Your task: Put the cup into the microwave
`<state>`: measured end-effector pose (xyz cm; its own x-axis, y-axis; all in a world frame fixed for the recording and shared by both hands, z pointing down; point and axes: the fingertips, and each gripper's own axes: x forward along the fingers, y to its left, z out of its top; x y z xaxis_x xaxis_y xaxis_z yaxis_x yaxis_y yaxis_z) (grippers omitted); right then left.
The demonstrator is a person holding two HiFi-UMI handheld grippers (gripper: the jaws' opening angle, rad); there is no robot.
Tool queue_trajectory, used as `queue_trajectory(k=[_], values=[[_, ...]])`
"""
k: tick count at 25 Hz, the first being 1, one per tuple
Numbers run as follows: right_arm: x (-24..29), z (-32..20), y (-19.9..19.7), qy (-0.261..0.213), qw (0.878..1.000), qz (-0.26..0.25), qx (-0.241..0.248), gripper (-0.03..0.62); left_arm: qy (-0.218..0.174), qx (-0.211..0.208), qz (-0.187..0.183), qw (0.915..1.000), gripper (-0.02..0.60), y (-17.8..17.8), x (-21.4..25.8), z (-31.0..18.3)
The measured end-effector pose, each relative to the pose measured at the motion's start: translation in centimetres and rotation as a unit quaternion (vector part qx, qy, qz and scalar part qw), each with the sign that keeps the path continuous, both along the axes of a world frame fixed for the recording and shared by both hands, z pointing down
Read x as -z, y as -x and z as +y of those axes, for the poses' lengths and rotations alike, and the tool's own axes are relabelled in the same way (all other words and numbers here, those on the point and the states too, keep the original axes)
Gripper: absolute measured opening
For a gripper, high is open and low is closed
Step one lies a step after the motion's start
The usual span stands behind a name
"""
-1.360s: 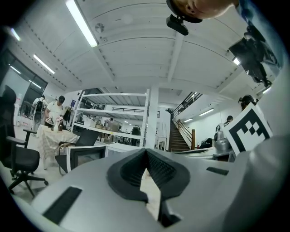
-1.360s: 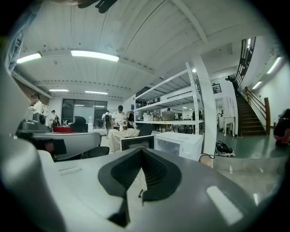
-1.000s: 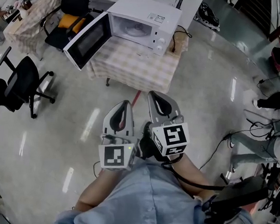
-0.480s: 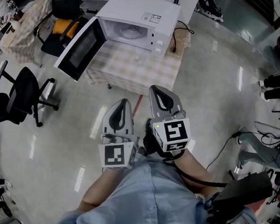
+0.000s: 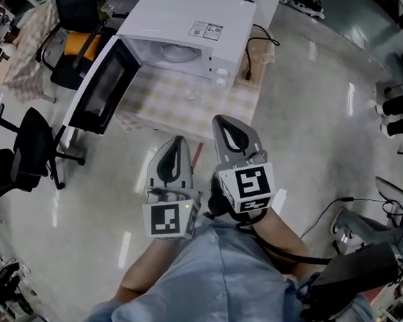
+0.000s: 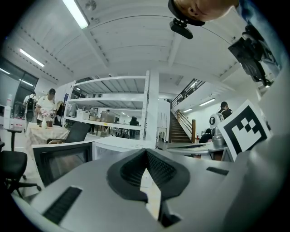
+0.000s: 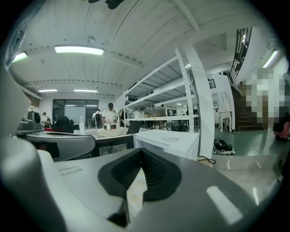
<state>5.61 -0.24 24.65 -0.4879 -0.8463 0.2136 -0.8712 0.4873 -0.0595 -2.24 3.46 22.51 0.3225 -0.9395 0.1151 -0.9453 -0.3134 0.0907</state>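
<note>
Head view: the task looks barely begun. The microwave point(image 5: 192, 17) sits at the upper middle of the frame on a small table point(image 5: 192, 104) with a checked cloth. Its door point(image 5: 99, 90) is swung wide to the left, and only the turntable point(image 5: 177, 51) shows inside. I can't find the cup in any view, so fetching it and setting it inside both seem left to do. The left gripper point(image 5: 177, 142) and right gripper point(image 5: 225, 120) are held side by side at frame centre, well short of the table, both clenched on nothing. The floor point(image 5: 308, 130) is glossy grey concrete, and a chair point(image 5: 22, 143) stands at the left.

Left gripper view: the left gripper point(image 6: 146, 152) has its jaws pressed together and empty. The door point(image 6: 61, 161) shows at lower left, with white shelving point(image 6: 113, 104) and stairs point(image 6: 179, 129) beyond.

Right gripper view: the right gripper point(image 7: 141, 152) is clamped shut too, with nothing in it. The microwave point(image 7: 167, 140) stands just above it, shelving point(image 7: 181, 99) rises behind, and shiny floor point(image 7: 253, 149) lies at right.
</note>
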Motion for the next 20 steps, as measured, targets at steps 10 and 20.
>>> queue_trajectory(k=[10, 20], values=[[-0.9, -5.6, -1.5, -0.001, 1.0, 0.0, 0.012, 0.003, -0.01, 0.005, -0.001, 0.9999, 0.008, -1.6, -0.4, -5.6], [-3.8, -8.0, -0.5, 0.013, 1.0, 0.011, 0.026, 0.005, -0.005, 0.001, -0.011, 0.9999, 0.008, -1.0, -2.3, -7.8]])
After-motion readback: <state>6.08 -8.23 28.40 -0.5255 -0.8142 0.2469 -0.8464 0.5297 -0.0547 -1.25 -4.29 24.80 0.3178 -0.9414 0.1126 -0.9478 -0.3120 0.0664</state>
